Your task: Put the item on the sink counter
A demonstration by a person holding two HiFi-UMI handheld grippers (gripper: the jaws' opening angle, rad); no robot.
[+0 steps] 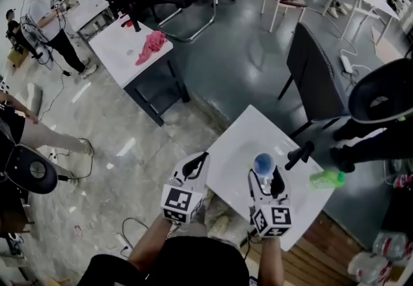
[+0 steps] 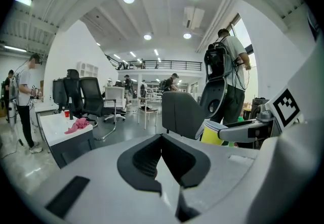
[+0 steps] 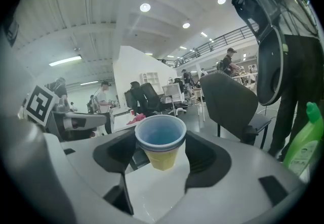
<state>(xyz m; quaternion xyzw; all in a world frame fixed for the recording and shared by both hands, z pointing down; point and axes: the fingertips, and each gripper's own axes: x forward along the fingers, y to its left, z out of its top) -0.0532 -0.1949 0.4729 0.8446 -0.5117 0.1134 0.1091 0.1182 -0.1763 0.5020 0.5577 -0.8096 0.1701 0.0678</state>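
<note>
Forearms reach forward side by side, both tools pitched slightly down at white table [image 1: 248,133]. Left gripper [image 1: 202,161]: jaws pressed together, nothing between. Right gripper [image 1: 265,178]: jaws pinching blue-lined yellow cup [image 3: 161,148] above table; green bottle [image 1: 328,179] right of it.

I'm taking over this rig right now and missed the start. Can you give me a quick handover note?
Left gripper: jaws together, empty, at the left edge of the white table.
Right gripper: closed on the cup, a blue one nested in a yellow one, upright over the table.
Green bottle: near the table's right corner, untouched.
Done: the cup is in the grip.
Left: carry it to the sink counter and set it down. No view shows a sink counter yet.
</note>
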